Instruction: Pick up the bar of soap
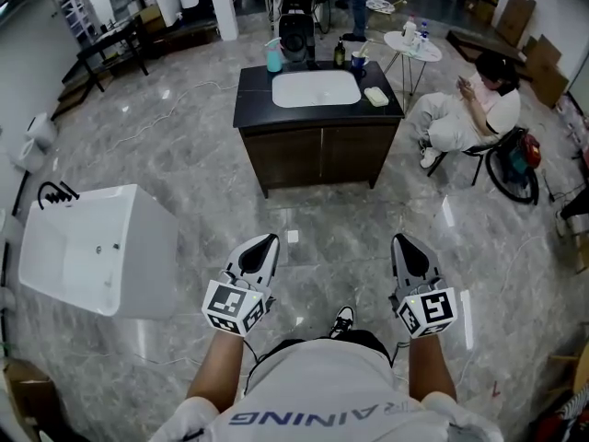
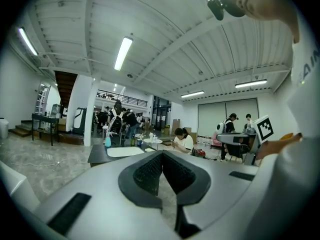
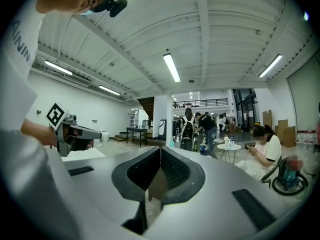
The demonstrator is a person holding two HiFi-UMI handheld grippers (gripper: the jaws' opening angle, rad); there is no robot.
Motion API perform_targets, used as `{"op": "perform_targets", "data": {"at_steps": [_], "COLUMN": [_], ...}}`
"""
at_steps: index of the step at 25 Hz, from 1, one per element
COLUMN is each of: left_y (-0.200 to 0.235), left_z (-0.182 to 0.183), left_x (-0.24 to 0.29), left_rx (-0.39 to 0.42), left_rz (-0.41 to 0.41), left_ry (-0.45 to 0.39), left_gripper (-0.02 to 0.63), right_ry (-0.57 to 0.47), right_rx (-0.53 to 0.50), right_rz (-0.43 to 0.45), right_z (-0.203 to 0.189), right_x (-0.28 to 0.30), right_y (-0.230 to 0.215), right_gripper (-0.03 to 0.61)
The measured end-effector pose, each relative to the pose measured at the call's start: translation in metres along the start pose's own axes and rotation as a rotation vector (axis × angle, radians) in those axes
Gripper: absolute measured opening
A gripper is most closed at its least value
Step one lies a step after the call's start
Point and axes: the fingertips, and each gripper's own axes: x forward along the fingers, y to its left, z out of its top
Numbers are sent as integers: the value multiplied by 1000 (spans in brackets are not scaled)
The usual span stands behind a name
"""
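Closest in, the left hand-held gripper (image 1: 265, 242) and right hand-held gripper (image 1: 406, 241) are both pressed together, pinching nothing, out over the marble floor (image 1: 212, 164). Well ahead of them the bar of soap (image 1: 375, 97) sits on the dark tabletop (image 1: 250, 99), just right of the sink (image 1: 316, 88), totally untouched.

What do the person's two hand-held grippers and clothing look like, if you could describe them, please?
The left hand-held gripper and right hand-held gripper match: pale grey plastic shells tapering to a point, with black ribbed pads set in a black-rimmed opening. Each carries a white cube with black square markers. No cables show. The person wears a light short-sleeved T-shirt with dark lettering.
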Motion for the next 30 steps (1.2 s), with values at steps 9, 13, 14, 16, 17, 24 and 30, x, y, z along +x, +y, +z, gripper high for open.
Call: {"op": "perform_targets", "data": {"at_steps": [9,13,14,16,17,24,30], "left_y": [-17,-23,-25,-32,-34,-27,-8], "left_z": [11,16,18,20,20,19,21], "left_x": [72,99,107,122,127,160,198], "left_rx": [7,7,2,4,10,-2,-14], "left_rz": [52,84,85,76,73,79,54], "left_ry": [22,22,19,19,21,22,11], "left_gripper": [8,8,8,8,8,8,8], "right_ry": [16,34,37,42,45,67,75], "right_rx": [51,54,54,62,68,68,51], "right_rz": [53,89,89,81,77,77,61], "right_z": [-6,-11,-12,-14,-15,-24,-26], "right_x": [35,44,45,46,47,69,95], "right_y": [-75,-104,-112,-129,-136,-162,-182], "right_gripper": [20,20,20,20,20,20,20]}}
